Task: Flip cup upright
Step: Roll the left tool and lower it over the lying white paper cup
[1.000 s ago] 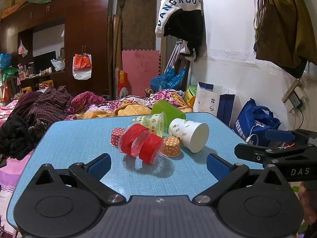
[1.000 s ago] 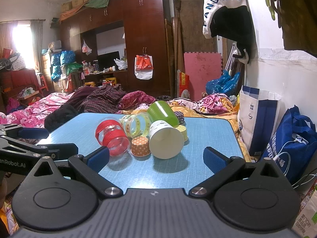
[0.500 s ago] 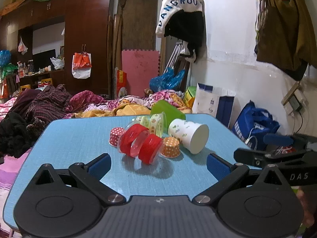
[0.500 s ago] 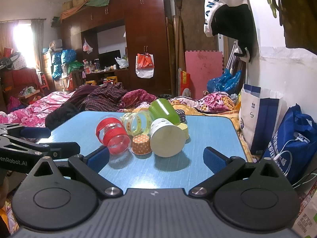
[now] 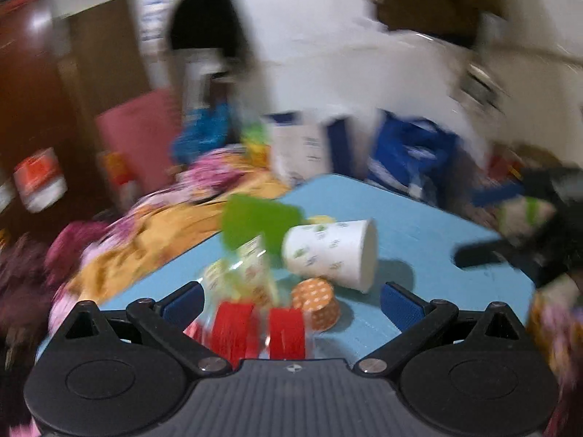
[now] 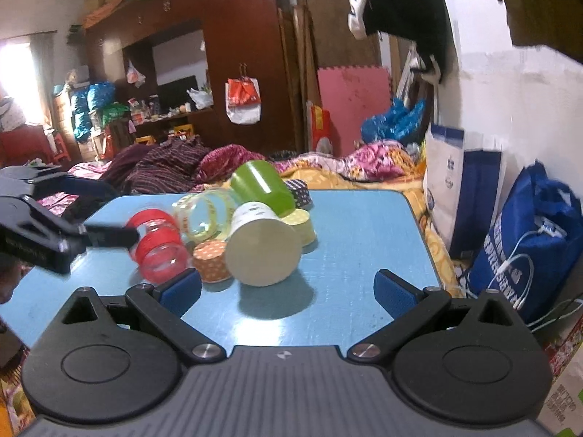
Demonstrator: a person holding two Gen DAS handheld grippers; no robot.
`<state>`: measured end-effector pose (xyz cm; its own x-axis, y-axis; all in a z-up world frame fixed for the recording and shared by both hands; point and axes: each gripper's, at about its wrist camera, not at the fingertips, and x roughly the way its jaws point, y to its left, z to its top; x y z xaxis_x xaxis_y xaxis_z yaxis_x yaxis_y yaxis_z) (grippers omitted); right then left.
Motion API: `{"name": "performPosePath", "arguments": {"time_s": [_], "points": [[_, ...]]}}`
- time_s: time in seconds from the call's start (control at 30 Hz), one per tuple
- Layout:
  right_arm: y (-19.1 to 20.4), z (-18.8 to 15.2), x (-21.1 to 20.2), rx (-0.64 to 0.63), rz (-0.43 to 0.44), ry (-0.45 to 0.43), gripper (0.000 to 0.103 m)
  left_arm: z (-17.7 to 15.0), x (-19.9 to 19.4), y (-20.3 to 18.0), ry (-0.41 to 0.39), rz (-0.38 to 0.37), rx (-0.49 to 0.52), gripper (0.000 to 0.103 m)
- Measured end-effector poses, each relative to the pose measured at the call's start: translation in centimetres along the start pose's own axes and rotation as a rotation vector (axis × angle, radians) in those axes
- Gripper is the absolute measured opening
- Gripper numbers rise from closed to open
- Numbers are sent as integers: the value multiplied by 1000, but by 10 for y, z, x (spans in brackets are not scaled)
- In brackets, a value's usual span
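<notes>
The left wrist view is badly smeared, so the room behind the blue table (image 5: 419, 225) reads only as streaks of colour. The left gripper (image 5: 289, 296) has its blue pads spread wide, holding nothing; the red-banded clear cups (image 5: 255, 331) lie between them, their lower parts hidden by the gripper body. The white paper cup (image 5: 328, 251) lies on its side near the table's middle, open mouth toward the right edge. An orange dotted cup (image 5: 317, 302) sits just beside it, and a green cup (image 5: 255, 222) behind is a blur.

The right wrist view is sharper. The right gripper (image 6: 288, 287) also stands wide apart and empty, with the white paper cup (image 6: 262, 247) ahead, its flat base facing the camera. The green cup (image 6: 262, 187) leans on the pile behind, partly covering a dark dotted cup (image 6: 300, 196) toward the far edge. A clear yellow-banded cup (image 6: 204, 218) looks soft-edged.
</notes>
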<state>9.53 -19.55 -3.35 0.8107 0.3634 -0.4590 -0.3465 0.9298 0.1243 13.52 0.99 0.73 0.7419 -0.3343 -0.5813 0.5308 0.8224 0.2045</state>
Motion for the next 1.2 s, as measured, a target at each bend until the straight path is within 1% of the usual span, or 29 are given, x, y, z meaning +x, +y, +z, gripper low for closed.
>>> {"name": "performPosePath", "arguments": {"time_s": [0.1, 0.23, 0.3, 0.33, 0.4, 0.43, 0.47, 0.57, 0.63, 0.67, 0.7, 0.73, 0.77, 0.87, 0.93, 1.1, 1.2], "points": [[-9, 8, 7, 17, 4, 27, 102, 19, 0, 11, -41, -174, 177, 103], [-20, 18, 14, 47, 5, 51, 102, 46, 9, 20, -62, -288, 375, 103], [-25, 21, 17, 63, -5, 58, 102, 52, 18, 22, -46, -332, 451, 103], [-27, 24, 18, 75, -6, 64, 102, 56, 25, 23, -32, -360, 508, 103], [-31, 28, 20, 92, -4, 72, 102, 56, 38, 24, -16, -376, 656, 103], [-33, 31, 22, 101, -4, 75, 102, 54, 43, 26, 0, -396, 718, 103], [-34, 32, 24, 108, -7, 78, 102, 56, 50, 27, 22, -423, 749, 103], [-39, 37, 31, 122, -22, 101, 102, 67, 76, 31, 125, -564, 796, 95], [-42, 39, 38, 129, -33, 121, 102, 70, 87, 27, 139, -583, 845, 94], [-44, 40, 41, 135, -39, 129, 102, 69, 93, 25, 152, -606, 879, 94], [-45, 40, 43, 141, -41, 135, 102, 69, 97, 24, 172, -634, 907, 92], [-47, 41, 45, 146, -38, 140, 102, 68, 101, 22, 188, -653, 936, 88], [-48, 42, 46, 151, -36, 144, 102, 68, 105, 20, 193, -663, 967, 87], [-52, 42, 51, 159, -28, 152, 102, 65, 112, 10, 228, -690, 1050, 87], [-54, 42, 53, 164, -22, 158, 102, 65, 118, 5, 239, -680, 1088, 84], [-57, 41, 56, 165, 1, 163, 102, 63, 123, -4, 277, -678, 1155, 84], [-59, 39, 53, 163, 4, 164, 102, 64, 121, -10, 268, -668, 1178, 83]]}}
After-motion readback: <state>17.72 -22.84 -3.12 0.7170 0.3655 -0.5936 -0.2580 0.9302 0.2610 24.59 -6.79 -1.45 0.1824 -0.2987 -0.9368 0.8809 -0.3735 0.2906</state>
